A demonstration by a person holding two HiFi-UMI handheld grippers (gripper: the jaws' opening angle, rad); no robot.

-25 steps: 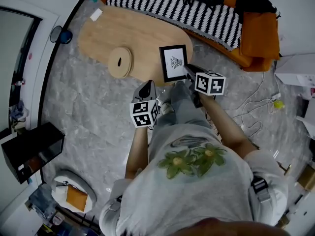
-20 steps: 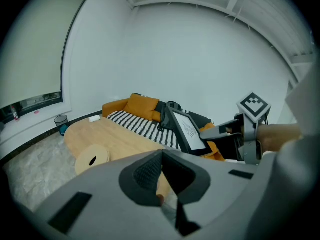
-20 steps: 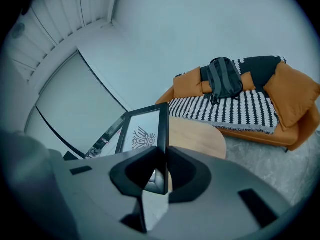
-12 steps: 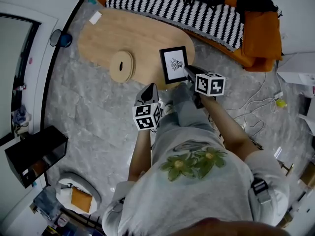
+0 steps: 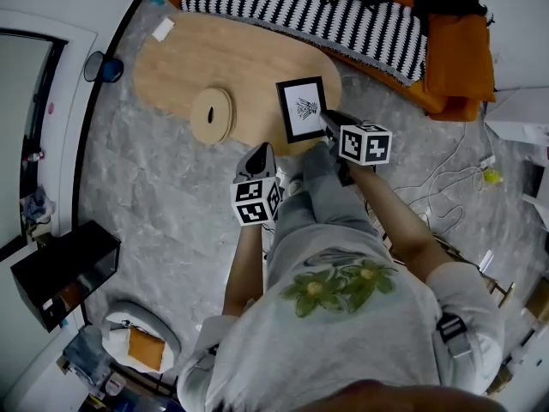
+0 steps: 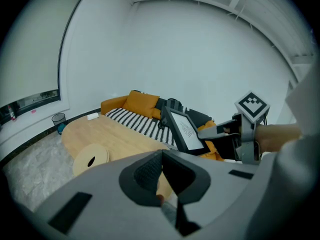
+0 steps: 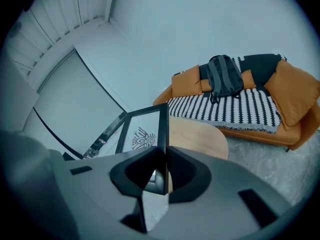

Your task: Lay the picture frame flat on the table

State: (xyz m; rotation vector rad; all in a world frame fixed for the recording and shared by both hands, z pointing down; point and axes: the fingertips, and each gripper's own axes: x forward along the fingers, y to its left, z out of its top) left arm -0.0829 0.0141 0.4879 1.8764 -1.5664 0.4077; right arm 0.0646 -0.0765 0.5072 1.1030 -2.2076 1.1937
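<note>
A black picture frame (image 5: 302, 109) with a white print is held above the near right end of the oval wooden table (image 5: 249, 54). My right gripper (image 5: 326, 125) is shut on the frame's right edge; in the right gripper view the frame (image 7: 144, 134) rises upright from between the jaws of that gripper (image 7: 162, 176). My left gripper (image 5: 258, 156) hangs lower left of the frame, off the table's near edge, shut with nothing in it. In the left gripper view the left gripper (image 6: 162, 176) points toward the table (image 6: 117, 136) and the tilted frame (image 6: 186, 131).
A round wooden disc with a slot (image 5: 212, 114) lies on the table left of the frame. A small white item (image 5: 163, 29) sits at the table's far left end. A striped orange sofa (image 5: 343, 15) with a dark backpack runs behind the table. Cables (image 5: 446, 196) lie on the floor at right.
The frame and right gripper stay almost in place above the table's near end. The left gripper has shifted slightly right and down in the view.
</note>
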